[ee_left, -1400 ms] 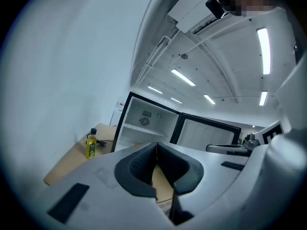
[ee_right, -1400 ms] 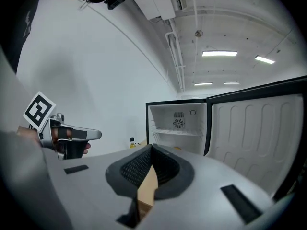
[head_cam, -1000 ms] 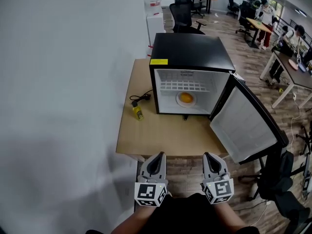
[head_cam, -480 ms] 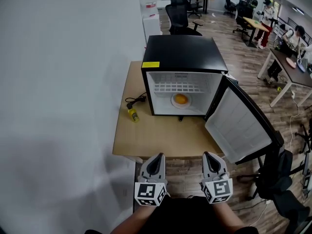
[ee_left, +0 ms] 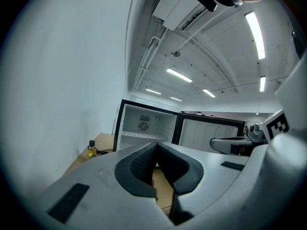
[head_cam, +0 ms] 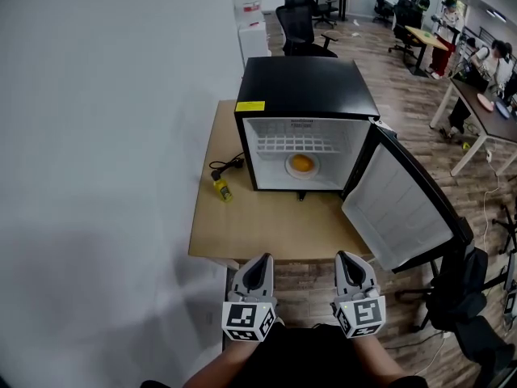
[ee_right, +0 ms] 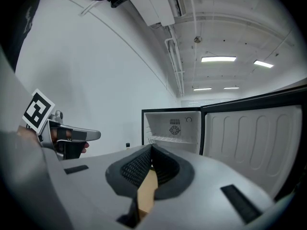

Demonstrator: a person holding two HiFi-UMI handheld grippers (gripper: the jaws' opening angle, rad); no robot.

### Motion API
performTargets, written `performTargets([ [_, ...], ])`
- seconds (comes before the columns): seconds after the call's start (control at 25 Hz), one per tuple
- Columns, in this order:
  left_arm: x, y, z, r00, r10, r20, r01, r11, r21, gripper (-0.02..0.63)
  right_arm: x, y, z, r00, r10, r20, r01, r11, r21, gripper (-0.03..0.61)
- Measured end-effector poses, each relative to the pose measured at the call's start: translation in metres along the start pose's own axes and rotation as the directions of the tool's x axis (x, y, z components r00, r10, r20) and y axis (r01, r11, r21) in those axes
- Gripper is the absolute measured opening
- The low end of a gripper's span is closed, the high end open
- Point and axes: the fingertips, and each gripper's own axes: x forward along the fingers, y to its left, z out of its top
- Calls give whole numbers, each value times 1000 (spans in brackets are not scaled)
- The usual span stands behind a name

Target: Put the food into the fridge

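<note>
A black mini fridge [head_cam: 311,87] stands on a wooden table [head_cam: 242,229] with its door [head_cam: 400,208] swung open to the right. Inside, an orange piece of food [head_cam: 301,163] lies on a white plate [head_cam: 313,170] below a wire shelf. My left gripper [head_cam: 260,259] and right gripper [head_cam: 347,257] are held side by side near my body, off the table's near edge, both shut and empty. The left gripper view shows the left gripper [ee_left: 156,145] with its jaws together and the open fridge [ee_left: 144,128] far ahead. The right gripper [ee_right: 151,147] points at the fridge [ee_right: 175,128] too.
A small yellow bottle [head_cam: 221,189] and a black power plug with cord [head_cam: 228,166] lie on the table left of the fridge. A white wall runs along the left. Office chairs [head_cam: 300,24], desks and people are behind and to the right.
The head view has shifted, so the fridge sits a little further left and up in the picture. Both grippers stay shut in the same place.
</note>
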Motion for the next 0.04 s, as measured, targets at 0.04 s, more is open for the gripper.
performTargets([
  [0.04,0,0,0,1000,2,-1,-2,1000,-2,14,0,0,1,1000,1,1,-1,1000,1,60],
])
